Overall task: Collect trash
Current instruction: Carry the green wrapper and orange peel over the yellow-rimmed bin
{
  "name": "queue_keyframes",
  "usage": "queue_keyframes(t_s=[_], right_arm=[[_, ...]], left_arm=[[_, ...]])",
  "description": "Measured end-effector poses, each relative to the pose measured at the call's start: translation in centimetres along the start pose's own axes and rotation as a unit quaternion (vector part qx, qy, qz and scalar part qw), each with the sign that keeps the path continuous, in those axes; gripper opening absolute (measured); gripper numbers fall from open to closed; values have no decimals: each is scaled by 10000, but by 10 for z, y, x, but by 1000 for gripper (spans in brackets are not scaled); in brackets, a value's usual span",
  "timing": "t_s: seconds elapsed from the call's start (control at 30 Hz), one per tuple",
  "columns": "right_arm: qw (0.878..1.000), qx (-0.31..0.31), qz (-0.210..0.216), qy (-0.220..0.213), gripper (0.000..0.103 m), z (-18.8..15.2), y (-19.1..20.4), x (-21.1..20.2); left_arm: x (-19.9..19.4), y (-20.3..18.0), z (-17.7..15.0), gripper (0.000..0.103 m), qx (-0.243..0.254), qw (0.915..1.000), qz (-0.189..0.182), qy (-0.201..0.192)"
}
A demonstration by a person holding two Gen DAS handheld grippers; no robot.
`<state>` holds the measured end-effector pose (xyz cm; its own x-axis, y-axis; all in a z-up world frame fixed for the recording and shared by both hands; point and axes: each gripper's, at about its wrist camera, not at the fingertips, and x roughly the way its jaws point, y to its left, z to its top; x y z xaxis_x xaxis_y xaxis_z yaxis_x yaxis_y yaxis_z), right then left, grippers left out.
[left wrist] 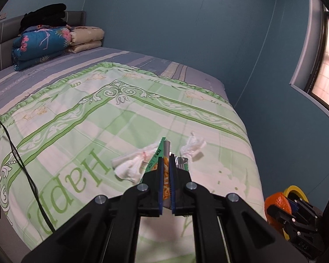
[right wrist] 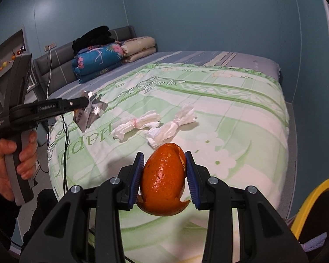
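My left gripper (left wrist: 166, 164) is shut on a foil snack wrapper (left wrist: 165, 171), green outside and silver inside, held above the bed; it also shows in the right wrist view (right wrist: 90, 114). My right gripper (right wrist: 164, 160) is shut on an orange peel (right wrist: 164, 182), held over the bed's near edge; the peel also shows in the left wrist view (left wrist: 276, 208). Two twisted white tissues lie on the green quilt (right wrist: 230, 118): one on the left (right wrist: 136, 125) and one on the right (right wrist: 173, 125). In the left wrist view they lie either side of the wrapper, left (left wrist: 133, 164) and right (left wrist: 193, 148).
A yellow-rimmed bin (right wrist: 313, 206) stands at the bed's right side, also in the left wrist view (left wrist: 296, 194). Folded blankets (right wrist: 101, 61) and dark clothes (right wrist: 94, 37) lie by the headboard. A black cable (left wrist: 17, 153) runs over the bed's left edge. Blue wall behind.
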<state>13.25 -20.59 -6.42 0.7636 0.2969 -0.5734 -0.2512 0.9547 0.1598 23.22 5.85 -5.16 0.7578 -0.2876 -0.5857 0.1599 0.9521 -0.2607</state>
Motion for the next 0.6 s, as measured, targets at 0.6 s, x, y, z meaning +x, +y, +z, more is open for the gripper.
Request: queue_keyframes(t_s=[0.6], right_arm=[[9925,534,-699,-853,36,2,-77,-86]], left_arm=[[-26,-123,-10,4,737,9952,-602,-235]])
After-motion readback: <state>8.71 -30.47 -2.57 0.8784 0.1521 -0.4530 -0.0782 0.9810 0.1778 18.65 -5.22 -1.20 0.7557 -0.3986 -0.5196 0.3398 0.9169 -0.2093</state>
